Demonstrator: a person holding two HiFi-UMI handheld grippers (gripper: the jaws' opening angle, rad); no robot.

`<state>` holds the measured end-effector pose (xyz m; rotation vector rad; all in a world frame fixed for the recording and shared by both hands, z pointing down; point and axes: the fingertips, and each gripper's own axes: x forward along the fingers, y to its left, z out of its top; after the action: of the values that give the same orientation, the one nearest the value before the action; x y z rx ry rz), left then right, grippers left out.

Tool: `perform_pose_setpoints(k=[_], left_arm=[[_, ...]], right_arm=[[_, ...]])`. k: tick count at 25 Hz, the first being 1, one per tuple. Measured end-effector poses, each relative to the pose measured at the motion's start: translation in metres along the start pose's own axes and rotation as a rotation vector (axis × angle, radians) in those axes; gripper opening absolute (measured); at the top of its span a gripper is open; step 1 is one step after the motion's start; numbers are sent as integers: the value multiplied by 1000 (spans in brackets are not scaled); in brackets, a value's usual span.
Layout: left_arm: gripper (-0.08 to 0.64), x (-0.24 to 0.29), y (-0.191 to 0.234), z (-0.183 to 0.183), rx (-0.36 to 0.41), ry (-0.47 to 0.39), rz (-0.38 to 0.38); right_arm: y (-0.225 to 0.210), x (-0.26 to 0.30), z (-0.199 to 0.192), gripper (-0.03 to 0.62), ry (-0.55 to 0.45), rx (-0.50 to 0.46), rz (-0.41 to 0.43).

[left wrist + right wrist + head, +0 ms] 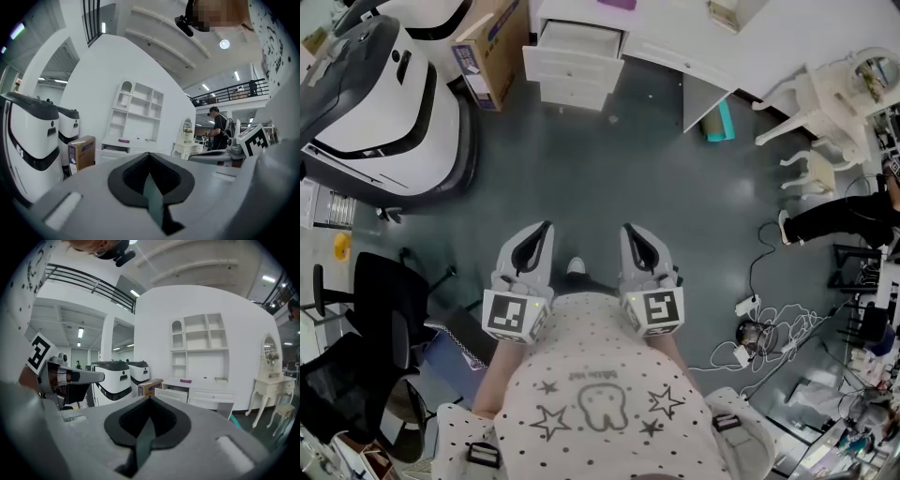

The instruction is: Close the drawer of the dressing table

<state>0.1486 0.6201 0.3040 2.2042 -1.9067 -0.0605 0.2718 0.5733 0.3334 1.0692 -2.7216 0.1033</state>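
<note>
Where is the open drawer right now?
In the head view, the open drawer sticks out at the top, left of centre, from the white dressing table, just right of the cardboard box.

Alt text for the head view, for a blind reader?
Seen from above, a person holds the left gripper and right gripper side by side over a grey floor, both shut and empty. Ahead, the white dressing table has one drawer pulled open, with a cardboard box to its left.

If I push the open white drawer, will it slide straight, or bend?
The drawer looks like a rigid white box, so it probably will not bend. It sits level in the dressing table, so it likely slides straight in.
</note>
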Motion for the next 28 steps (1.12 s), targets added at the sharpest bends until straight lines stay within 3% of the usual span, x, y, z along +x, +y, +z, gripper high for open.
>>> perform_pose_setpoints(k=[12, 18, 28], left_arm=[[-5, 16, 9, 2, -26, 4, -10], [-5, 33, 38, 1, -45, -11, -22], [-5, 72, 100, 23, -62, 6, -21]], right_arm=[[-9, 13, 1, 3, -10, 33, 1], [-14, 42, -2, 3, 23, 44, -28], [-17, 112, 34, 3, 9, 39, -54]])
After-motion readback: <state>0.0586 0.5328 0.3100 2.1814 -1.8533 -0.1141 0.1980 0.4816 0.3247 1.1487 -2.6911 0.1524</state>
